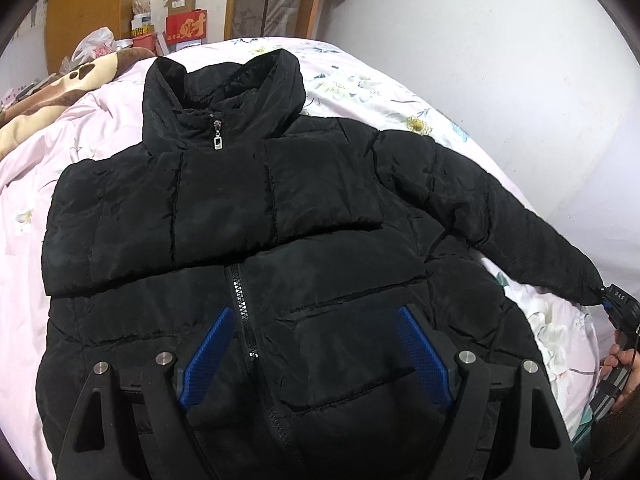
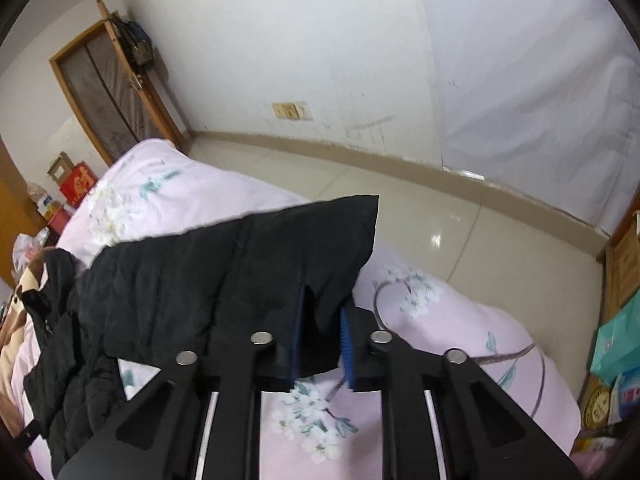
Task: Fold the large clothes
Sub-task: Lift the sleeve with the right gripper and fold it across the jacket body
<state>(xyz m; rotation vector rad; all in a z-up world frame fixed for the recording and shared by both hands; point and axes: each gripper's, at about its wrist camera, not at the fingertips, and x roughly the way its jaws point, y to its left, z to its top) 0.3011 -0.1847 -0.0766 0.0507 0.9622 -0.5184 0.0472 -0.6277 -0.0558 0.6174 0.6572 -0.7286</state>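
Observation:
A black puffer jacket [image 1: 280, 220] lies zipped, front up, on the bed, collar at the far end. One sleeve is folded across its chest. The other sleeve [image 1: 520, 232] stretches out to the right. My left gripper [image 1: 316, 314] hovers open over the jacket's lower front, its blue pads either side of the zipper with nothing between them. My right gripper [image 2: 322, 308] is shut on the cuff of the outstretched sleeve [image 2: 240, 264], which is lifted off the sheet. In the left wrist view the right gripper [image 1: 618, 304] shows at the right edge, held by a person's hand [image 1: 612, 360].
The bed has a pink floral sheet [image 1: 80, 140] [image 2: 440, 340]. A brown patterned blanket [image 1: 48, 92] is bunched at the far left, with a red box [image 1: 186, 26] and bags behind it. Tiled floor [image 2: 400, 200] and a white wall lie beyond the bed's right side, boxes [image 2: 616, 340] beside it.

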